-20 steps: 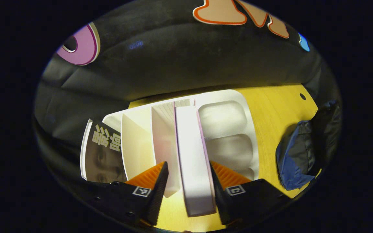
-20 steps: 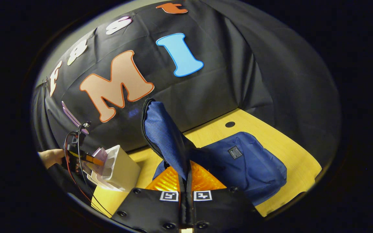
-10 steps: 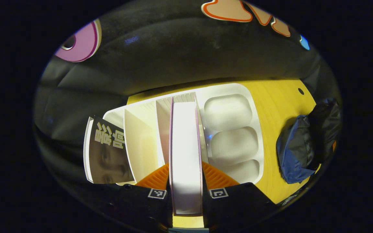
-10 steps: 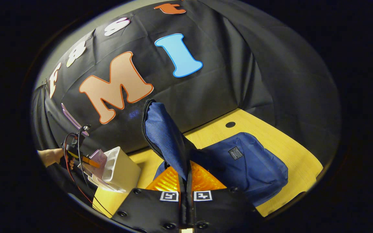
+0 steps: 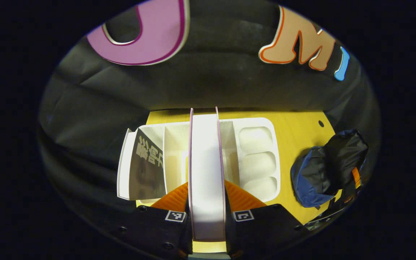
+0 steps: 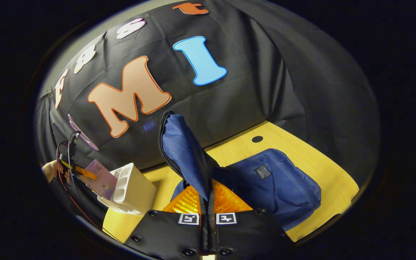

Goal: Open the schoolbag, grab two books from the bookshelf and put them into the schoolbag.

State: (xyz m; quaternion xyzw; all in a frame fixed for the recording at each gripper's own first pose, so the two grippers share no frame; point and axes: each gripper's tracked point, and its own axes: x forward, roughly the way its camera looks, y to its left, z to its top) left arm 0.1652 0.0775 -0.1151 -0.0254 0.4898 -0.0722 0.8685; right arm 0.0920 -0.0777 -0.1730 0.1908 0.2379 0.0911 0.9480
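Basically, the left claw (image 5: pixel 207 213) was clamped on a pink-edged book (image 5: pixel 206 173), held edge-on above the white bookshelf (image 5: pixel 258 124) on the yellow bench (image 5: pixel 298 126). Another book (image 5: pixel 146 166) was leaned in the shelf's 9 o'clock slot. Over at 3 o'clock, the blue schoolbag (image 6: pixel 276 187) was seen, its flap (image 6: pixel 182 151) pinched and lifted by the closed right claw (image 6: pixel 208 216).

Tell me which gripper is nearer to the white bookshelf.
Left. The left gripper sits just above the white bookshelf, shut on a book. The right gripper is off beside it, clamping the schoolbag flap.
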